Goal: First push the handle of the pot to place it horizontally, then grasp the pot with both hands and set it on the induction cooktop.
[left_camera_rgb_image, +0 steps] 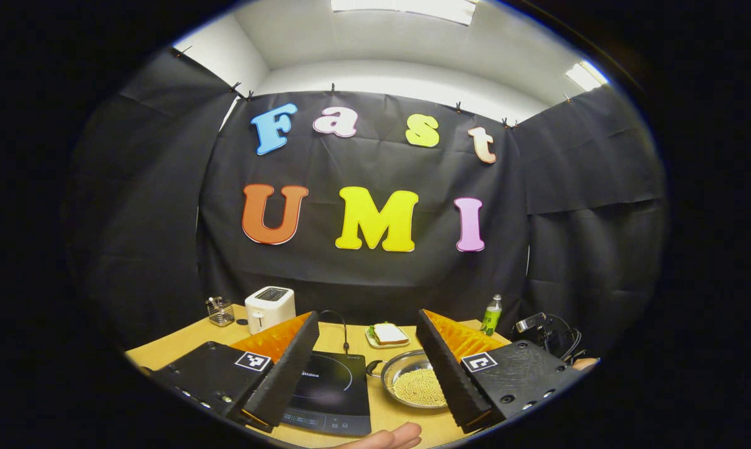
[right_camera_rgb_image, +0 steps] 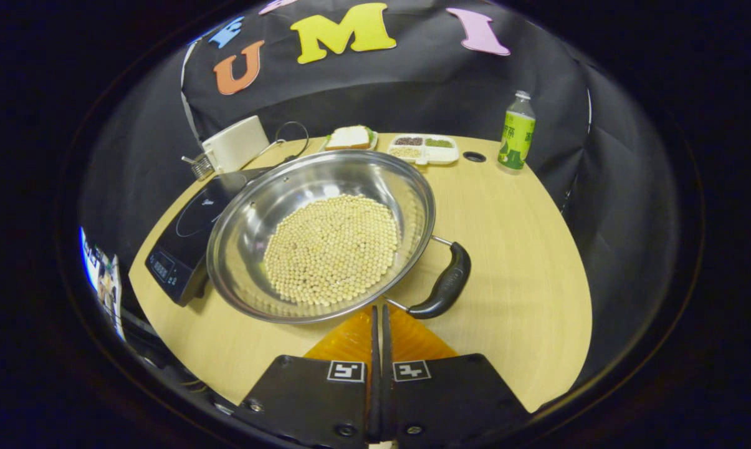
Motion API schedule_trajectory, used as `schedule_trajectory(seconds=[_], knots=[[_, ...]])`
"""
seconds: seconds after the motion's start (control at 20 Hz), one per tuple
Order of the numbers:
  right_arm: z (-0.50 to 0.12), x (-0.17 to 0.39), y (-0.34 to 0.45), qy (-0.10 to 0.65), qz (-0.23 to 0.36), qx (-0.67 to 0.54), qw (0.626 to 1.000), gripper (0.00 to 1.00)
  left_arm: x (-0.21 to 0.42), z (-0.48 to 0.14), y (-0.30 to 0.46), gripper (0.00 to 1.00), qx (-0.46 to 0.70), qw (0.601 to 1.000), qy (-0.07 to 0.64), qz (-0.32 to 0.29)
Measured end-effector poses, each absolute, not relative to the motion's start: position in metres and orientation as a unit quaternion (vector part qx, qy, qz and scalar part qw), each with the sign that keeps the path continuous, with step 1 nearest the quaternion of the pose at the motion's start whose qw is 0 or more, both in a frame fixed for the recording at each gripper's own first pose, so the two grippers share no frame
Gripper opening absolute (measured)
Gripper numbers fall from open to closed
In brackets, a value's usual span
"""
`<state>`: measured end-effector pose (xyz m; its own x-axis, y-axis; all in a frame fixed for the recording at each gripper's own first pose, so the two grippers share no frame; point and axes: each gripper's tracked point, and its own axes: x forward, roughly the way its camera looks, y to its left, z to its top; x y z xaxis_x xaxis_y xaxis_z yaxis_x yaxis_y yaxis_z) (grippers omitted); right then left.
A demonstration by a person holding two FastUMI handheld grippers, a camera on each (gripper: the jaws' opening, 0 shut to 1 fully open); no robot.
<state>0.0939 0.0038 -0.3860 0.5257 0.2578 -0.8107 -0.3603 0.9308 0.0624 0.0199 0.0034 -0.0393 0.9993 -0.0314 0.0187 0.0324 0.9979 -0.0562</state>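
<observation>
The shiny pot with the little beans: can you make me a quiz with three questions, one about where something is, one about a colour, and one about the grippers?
1. Where is the round steel pot of pale beans?
A. On the wooden table beside the black induction cooktop
B. On top of the white toaster
C. Hanging on the wall

2. What colour is the plastic bottle at the table's back?
A. Red
B. Green
C. Blue

3. How do the right gripper's fingers stand?
A. Wide apart
B. Closed together, holding nothing
C. Clamped on the bottle

Answers:
A, its base rests on the table, next to the cooktop.
B, its body is green.
B, in the right gripper view the fingers meet, short of the pot's black handle.
</observation>
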Motion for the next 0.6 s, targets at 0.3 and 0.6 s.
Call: schedule_trajectory(seconds=[0.3,0.6], knots=[[-0.388,0.118,-0.014,0.442,0.182,-0.091,0.873,0.04,0.024,-0.044,0.006,0.95,-0.025,1.0,-0.004,-0.017],[-0.39,0.143,-0.029,0.429,0.193,-0.142,0.871,0.04,0.038,-0.065,0.011,0.95,-0.022,1.0,0.015,-0.004]])
